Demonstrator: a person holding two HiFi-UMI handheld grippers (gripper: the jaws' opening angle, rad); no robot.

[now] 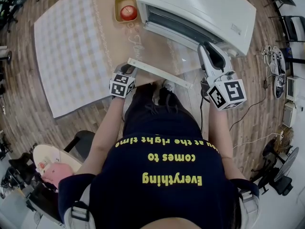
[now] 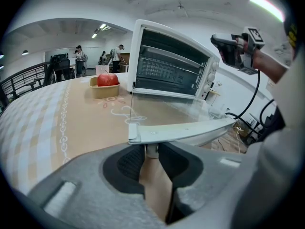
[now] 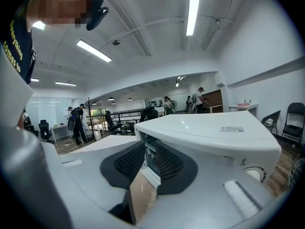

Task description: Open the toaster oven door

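Left gripper view: left gripper (image 2: 148, 152), barely open, clamps door handle (image 2: 190, 130).

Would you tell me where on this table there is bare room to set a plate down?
The checked tablecloth left of the apple bowl is bare. Before the toaster oven it is crowded: the open door and left gripper fill it.

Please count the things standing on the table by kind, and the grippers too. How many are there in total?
Toaster oven: 1
Yellow dish: 1
Red apple: 1
Grippers: 2, left gripper shut on the door handle, right gripper open
Total: 5
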